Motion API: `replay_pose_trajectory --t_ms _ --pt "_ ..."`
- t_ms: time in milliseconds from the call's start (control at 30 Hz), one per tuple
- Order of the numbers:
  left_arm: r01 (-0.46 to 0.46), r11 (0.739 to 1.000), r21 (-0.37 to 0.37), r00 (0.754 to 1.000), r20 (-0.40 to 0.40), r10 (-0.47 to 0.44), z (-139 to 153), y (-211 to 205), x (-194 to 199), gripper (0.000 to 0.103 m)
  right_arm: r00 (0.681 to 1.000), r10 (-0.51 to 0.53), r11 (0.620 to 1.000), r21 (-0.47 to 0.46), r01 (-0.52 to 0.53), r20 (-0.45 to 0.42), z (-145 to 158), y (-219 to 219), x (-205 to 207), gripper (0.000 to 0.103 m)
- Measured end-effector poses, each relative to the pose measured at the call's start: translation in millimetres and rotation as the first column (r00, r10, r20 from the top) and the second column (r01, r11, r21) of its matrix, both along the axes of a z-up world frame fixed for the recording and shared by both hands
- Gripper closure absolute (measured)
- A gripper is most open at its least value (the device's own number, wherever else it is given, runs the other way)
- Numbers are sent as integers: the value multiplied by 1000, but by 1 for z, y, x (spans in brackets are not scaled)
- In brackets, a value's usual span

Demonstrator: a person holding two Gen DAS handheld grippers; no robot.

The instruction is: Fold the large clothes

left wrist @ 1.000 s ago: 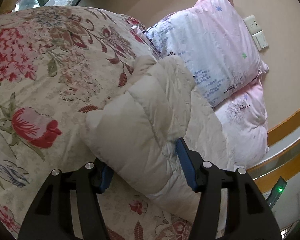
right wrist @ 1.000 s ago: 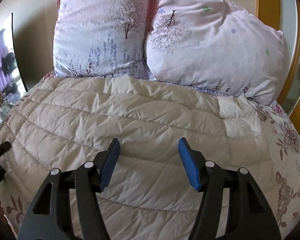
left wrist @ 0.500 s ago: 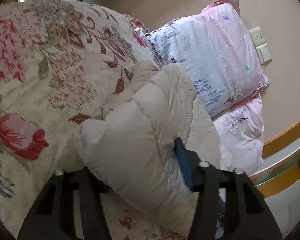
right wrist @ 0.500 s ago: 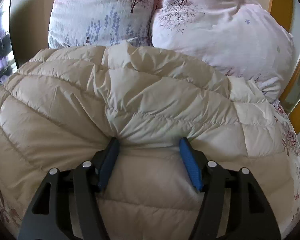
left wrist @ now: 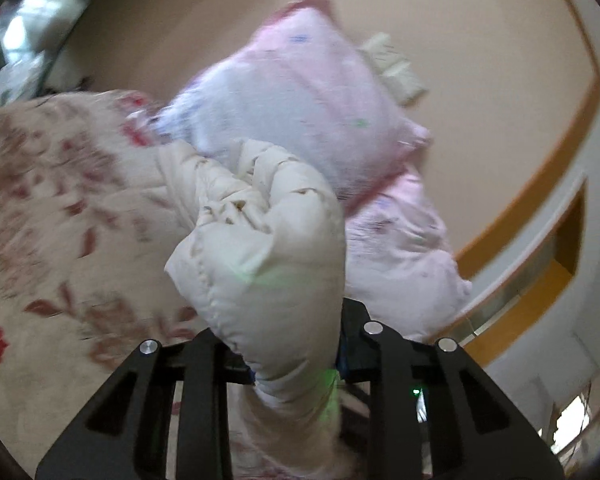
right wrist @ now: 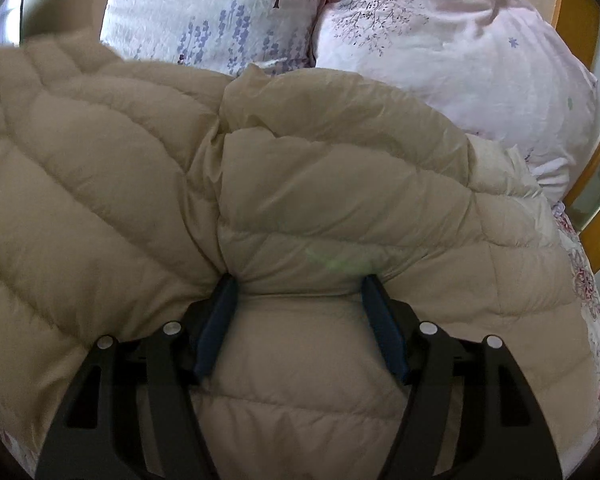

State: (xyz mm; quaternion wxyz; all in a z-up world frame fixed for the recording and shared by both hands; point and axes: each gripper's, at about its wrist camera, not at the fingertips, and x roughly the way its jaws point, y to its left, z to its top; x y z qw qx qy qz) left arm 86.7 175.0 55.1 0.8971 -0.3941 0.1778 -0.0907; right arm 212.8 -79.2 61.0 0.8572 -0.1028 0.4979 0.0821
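Quilted jacket [right wrist: 300, 200]: lies across the bed [left wrist: 60, 220], pillows beyond
Left gripper [left wrist: 296, 364]: clamps one end — lifted
Right gripper [right wrist: 300, 304]: wide, pressed into its middle

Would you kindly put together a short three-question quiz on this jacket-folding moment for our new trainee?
1. True or false: the left claw grips a bunched part of the puffer jacket.
2. Multiple choice: what lies just beyond the jacket in the right wrist view? A) a wooden chair B) two pink pillows C) a laundry basket
3. Fill in: the right claw has a fold of jacket between its blue ____.

Key: 1 true; 2 B; 3 pads.
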Motion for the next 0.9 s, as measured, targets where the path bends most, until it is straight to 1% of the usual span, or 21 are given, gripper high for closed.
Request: replay_pose_trajectory --t_ms 67,133,200,233,300,333,400,467,500,567,600,667,733,767,867,900 --pt "49 999 20 998 44 -50 12 -14 3 76 1000 2 1000 4 -2 -4 -1 0 1 36" --pt "109 993 41 990 84 -112 22 -30 5 76 1000 6 1000 8 -6 -10 -1 0 2 36" --pt "186 980 68 974 117 -193 30 -49 9 76 1000 12 1000 12 -12 -16 -2 1 4 36" --pt "222 971 85 965 126 -232 33 -58 11 76 1000 15 1000 12 -15 -18 -2 1 5 36" --pt "308 943 126 938 128 -323 39 -83 17 76 999 24 1000 20 -24 -22 -2 0 6 35" --pt "333 932 141 928 125 -351 39 -94 19 76 999 32 999 31 -31 -26 -2 -1 8 35" --pt "358 921 153 920 114 -376 39 -108 23 76 998 48 995 90 -45 -34 3 -11 11 33" --pt "377 914 151 914 96 -393 38 -118 29 76 998 58 986 161 -52 -30 11 -27 9 34" --pt "381 912 153 914 86 -396 37 -121 31 76 998 53 979 200 -48 -19 19 -42 5 34" --pt "383 910 161 915 73 -398 36 -125 33 76 999 29 972 234 -32 16 34 -69 -5 33" --pt "385 908 168 914 67 -400 36 -127 35 76 999 3 968 251 -12 37 42 -87 -10 30" --pt "384 904 188 915 56 -400 35 -131 38 76 993 -95 953 293 70 71 59 -134 -19 25" --pt "391 899 196 912 50 -407 33 -136 37 76 982 -182 932 326 156 52 63 -170 -19 25" --pt "398 896 199 909 45 -414 32 -139 38 76 971 -238 904 368 218 7 59 -196 -14 25" --pt "419 881 222 900 28 -435 31 -152 40 76 942 -314 850 408 335 -118 35 -233 -7 25" --pt "425 874 237 897 22 -442 31 -157 40 76 933 -323 834 416 361 -161 26 -241 -4 27"
